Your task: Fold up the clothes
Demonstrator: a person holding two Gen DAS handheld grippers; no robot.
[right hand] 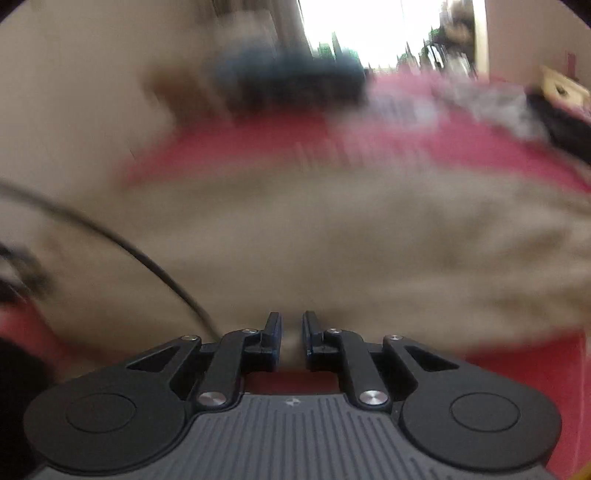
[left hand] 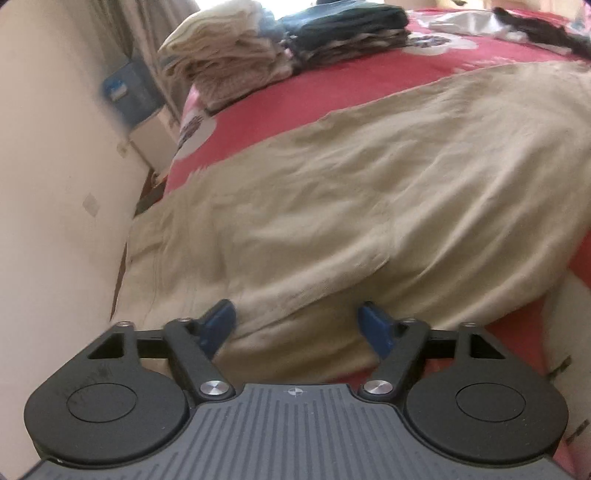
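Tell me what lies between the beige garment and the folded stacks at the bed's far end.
Only bare red bedspread separates the beige garment from the folded stacks, clearest in the left wrist view.

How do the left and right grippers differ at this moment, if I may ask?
The left gripper stands wide open, its blue fingertips spread apart over the near edge of the beige garment. The right gripper is nearly closed, with only a narrow gap, and beige cloth seems to sit between its fingers. The left view is fairly sharp, the right heavily blurred. Both are at the garment's near edge on the red bedspread.

cream wall (left hand: 55, 147) left of red bedspread (left hand: 295, 99); bright window (right hand: 351, 26) behind.
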